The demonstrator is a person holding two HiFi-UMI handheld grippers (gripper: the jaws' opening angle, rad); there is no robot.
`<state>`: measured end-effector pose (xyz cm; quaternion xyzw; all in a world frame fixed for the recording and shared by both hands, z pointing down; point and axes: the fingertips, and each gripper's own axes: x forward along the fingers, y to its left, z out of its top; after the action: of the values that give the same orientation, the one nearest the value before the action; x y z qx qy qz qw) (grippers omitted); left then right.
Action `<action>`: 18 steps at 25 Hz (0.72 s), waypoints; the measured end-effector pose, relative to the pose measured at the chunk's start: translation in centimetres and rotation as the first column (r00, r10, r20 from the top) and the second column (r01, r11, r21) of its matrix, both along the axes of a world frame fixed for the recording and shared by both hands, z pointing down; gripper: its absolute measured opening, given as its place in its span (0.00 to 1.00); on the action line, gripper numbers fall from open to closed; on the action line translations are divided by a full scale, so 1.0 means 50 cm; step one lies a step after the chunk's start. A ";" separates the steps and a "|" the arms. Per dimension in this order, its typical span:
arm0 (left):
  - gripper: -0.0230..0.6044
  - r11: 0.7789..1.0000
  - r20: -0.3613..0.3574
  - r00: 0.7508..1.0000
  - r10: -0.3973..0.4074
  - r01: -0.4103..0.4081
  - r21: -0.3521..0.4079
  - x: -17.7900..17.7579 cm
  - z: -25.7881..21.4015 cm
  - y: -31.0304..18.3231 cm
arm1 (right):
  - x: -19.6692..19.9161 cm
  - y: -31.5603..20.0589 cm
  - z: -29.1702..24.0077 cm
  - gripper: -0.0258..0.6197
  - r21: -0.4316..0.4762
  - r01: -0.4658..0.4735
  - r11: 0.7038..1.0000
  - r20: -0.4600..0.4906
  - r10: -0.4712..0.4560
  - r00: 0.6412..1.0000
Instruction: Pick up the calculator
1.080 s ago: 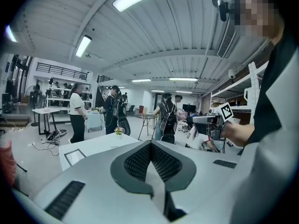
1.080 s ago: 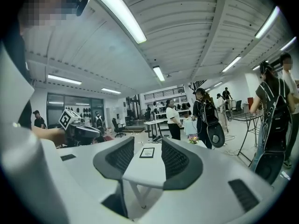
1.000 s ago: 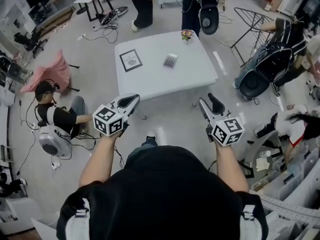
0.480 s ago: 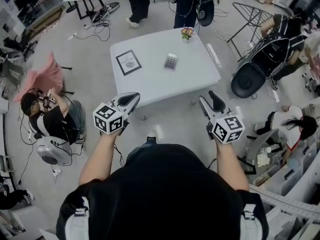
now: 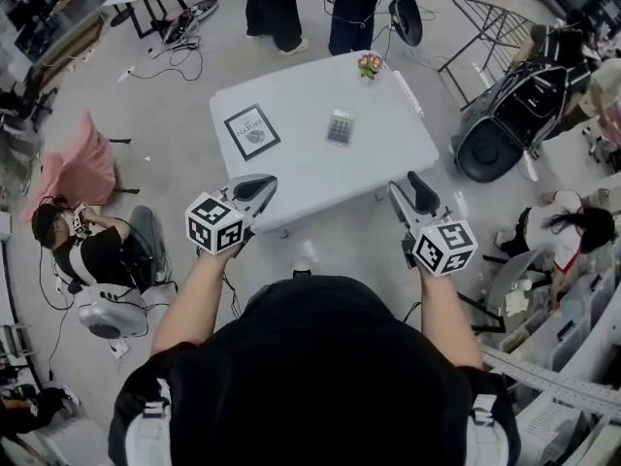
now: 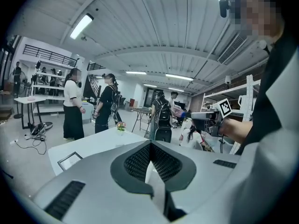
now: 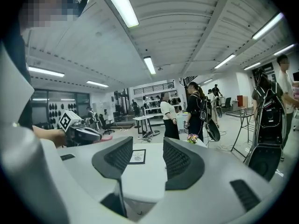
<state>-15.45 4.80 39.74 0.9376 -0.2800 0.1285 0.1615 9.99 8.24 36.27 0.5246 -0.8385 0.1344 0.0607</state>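
Note:
The calculator (image 5: 341, 126), small and grey, lies flat right of centre on the white table (image 5: 310, 173). I do not see it in either gripper view. My left gripper (image 5: 254, 188) reaches the table's near edge, well short of the calculator; its jaws (image 6: 150, 146) meet at the tips with nothing in them. My right gripper (image 5: 415, 190) hovers off the table's near right corner. In the right gripper view my right gripper (image 7: 142, 155) stands open; its jaws have just been opening, with only the table top (image 7: 140, 176) seen through the gap.
A framed picture (image 5: 252, 131) lies on the table's left part and a small flower pot (image 5: 368, 64) stands at its far edge. Two people (image 5: 267, 8) stand beyond the table. A person (image 5: 82, 250) sits on the floor at left. A black bag (image 5: 495, 144) sits right.
Both grippers and the view have moved forward towards the table. The left gripper's tips now overlap the table's near edge. The seated person at left has shifted.

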 end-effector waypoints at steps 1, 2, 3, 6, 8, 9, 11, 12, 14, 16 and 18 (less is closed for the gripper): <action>0.06 1.000 -0.001 1.000 0.005 -0.005 -0.004 -0.007 0.001 -0.013 | -0.007 -0.011 -0.002 0.37 -0.001 -0.006 1.000 0.001 0.006 1.000; 0.06 1.000 -0.002 1.000 0.009 -0.009 -0.007 -0.015 0.001 -0.026 | -0.014 -0.022 -0.005 0.37 -0.001 -0.011 1.000 0.001 0.011 1.000; 0.06 1.000 -0.002 1.000 0.013 -0.013 -0.010 -0.022 0.000 -0.038 | -0.021 -0.032 -0.008 0.37 -0.001 -0.016 1.000 0.001 0.016 1.000; 0.06 1.000 -0.001 1.000 0.023 -0.023 -0.015 -0.045 0.002 -0.064 | -0.040 -0.052 -0.005 0.37 -0.001 -0.028 1.000 0.005 0.028 1.000; 0.06 0.999 -0.007 1.000 0.030 -0.030 -0.014 -0.053 0.005 -0.080 | -0.046 -0.066 -0.002 0.37 -0.003 -0.039 0.999 0.004 0.039 0.999; 0.06 0.999 -0.011 0.999 0.035 -0.035 -0.015 -0.054 0.008 -0.088 | -0.046 -0.072 -0.002 0.37 -0.004 -0.044 0.999 0.004 0.044 0.999; 0.06 0.999 -0.012 0.999 0.044 -0.044 -0.021 -0.052 0.014 -0.098 | -0.045 -0.080 -0.002 0.37 -0.004 -0.054 0.999 0.004 0.054 0.999; 0.06 0.999 -0.012 0.999 0.049 -0.049 -0.024 -0.050 0.015 -0.101 | -0.044 -0.081 -0.001 0.37 -0.004 -0.057 0.998 0.006 0.057 0.998; 0.06 0.998 -0.012 0.998 0.062 -0.062 -0.024 -0.053 0.014 -0.110 | -0.049 -0.087 -0.004 0.37 -0.002 -0.064 0.998 0.008 0.064 0.998; 0.06 0.997 -0.016 0.997 0.076 -0.076 -0.019 -0.063 0.010 -0.125 | -0.063 -0.095 -0.011 0.37 0.000 -0.072 0.997 0.005 0.072 0.997; 0.06 0.996 -0.025 0.996 0.083 -0.084 -0.015 -0.074 0.005 -0.140 | -0.076 -0.101 -0.016 0.37 -0.002 -0.079 0.997 0.002 0.079 0.997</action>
<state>-19.14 -2.18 39.98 0.9486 -0.2375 0.1263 0.1670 6.21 3.20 35.47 0.5570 -0.8171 0.1379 0.0550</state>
